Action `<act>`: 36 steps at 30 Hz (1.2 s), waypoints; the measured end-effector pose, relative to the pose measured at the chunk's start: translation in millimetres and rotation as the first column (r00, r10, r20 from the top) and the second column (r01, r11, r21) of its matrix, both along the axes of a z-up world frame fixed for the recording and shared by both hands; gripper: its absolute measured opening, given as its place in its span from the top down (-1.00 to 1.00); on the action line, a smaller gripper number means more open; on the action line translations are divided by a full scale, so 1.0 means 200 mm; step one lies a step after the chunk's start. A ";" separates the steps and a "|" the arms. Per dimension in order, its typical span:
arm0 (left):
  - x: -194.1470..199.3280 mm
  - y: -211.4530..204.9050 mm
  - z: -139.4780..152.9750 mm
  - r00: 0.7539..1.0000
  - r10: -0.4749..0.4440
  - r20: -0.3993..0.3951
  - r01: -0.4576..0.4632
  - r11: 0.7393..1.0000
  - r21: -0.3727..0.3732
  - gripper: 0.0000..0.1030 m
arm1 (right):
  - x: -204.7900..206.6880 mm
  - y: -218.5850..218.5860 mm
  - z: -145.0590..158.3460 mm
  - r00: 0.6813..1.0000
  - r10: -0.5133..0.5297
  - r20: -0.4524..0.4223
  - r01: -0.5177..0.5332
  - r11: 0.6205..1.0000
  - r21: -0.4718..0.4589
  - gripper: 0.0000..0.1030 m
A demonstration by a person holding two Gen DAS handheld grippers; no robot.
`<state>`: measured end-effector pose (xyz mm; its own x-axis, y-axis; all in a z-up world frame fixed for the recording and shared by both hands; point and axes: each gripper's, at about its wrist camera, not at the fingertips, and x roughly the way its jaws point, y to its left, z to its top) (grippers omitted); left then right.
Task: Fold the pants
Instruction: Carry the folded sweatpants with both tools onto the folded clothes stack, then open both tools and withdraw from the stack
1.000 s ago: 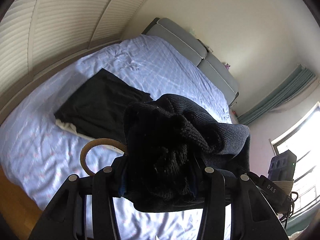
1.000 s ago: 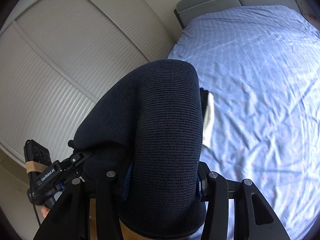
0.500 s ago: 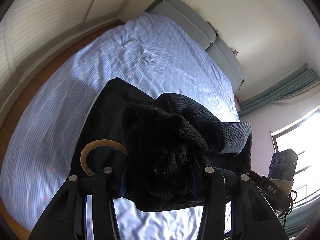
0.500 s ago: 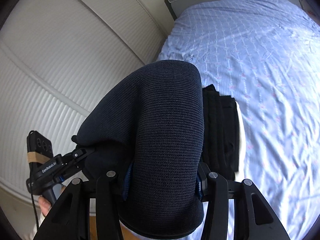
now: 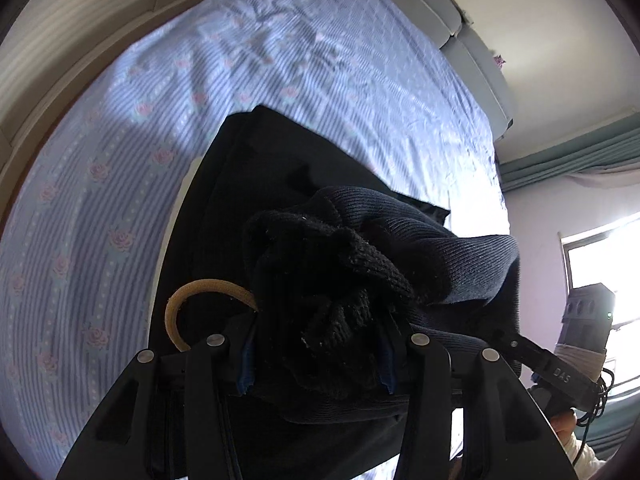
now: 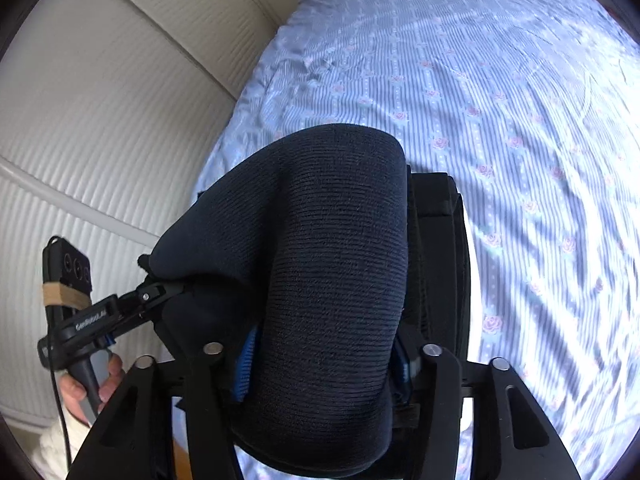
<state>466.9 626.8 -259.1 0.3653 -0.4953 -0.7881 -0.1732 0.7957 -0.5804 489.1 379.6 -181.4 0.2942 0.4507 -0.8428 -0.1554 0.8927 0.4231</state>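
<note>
A bed covered in a pale blue striped sheet with small pink roses fills most of both views, its grey headboard at the far end. A flat black garment lies on the sheet below the grippers, its long side running toward the headboard. Above it hang the dark navy knit pants, held up off the bed and stretched sideways between the 2 grippers. The right gripper is clamped on a thick rounded fold of them. The left gripper is clamped on a bunched, crumpled end. A tan rubber band loops beside the left gripper.
</note>
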 end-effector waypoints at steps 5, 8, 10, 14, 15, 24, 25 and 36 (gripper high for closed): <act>-0.01 -0.01 -0.08 1.000 -0.021 -0.015 0.022 0.999 0.023 -0.01 | 0.01 -0.04 -0.07 0.999 0.038 0.014 -0.037 0.999 -0.032 -0.38; -0.01 -0.01 -0.12 0.999 -0.025 -0.031 0.026 0.999 0.046 -0.08 | 0.00 -0.08 -0.11 1.000 0.025 -0.009 -0.025 1.000 -0.019 -0.41; -0.01 -0.01 -0.12 0.999 -0.023 -0.036 0.026 0.997 0.069 -0.21 | -0.01 -0.09 -0.14 1.000 0.020 -0.021 -0.020 1.000 -0.006 -0.45; -0.03 -0.05 -0.04 0.998 -0.054 -0.037 0.061 0.971 0.231 -0.62 | -0.01 -0.09 -0.12 1.000 0.019 -0.021 -0.020 1.000 -0.014 -0.49; -0.04 -0.06 0.01 0.997 -0.070 -0.032 0.076 0.954 0.290 -0.65 | -0.01 -0.09 -0.10 1.000 0.028 -0.014 -0.029 0.999 -0.025 -0.49; -0.40 -0.24 0.49 0.983 -0.168 0.072 0.092 0.794 0.601 -0.67 | -0.35 -0.24 0.29 0.978 0.015 0.209 0.017 0.988 -0.150 -0.51; -0.45 -0.28 0.53 0.981 -0.175 0.083 0.088 0.785 0.613 -0.67 | -0.41 -0.28 0.35 0.972 0.010 0.235 0.031 0.985 -0.170 -0.52; -1.11 -1.06 1.08 0.911 -0.314 0.266 0.072 0.757 0.649 -0.94 | -1.19 -0.78 0.84 0.916 -0.099 0.390 0.203 0.951 -0.234 -0.85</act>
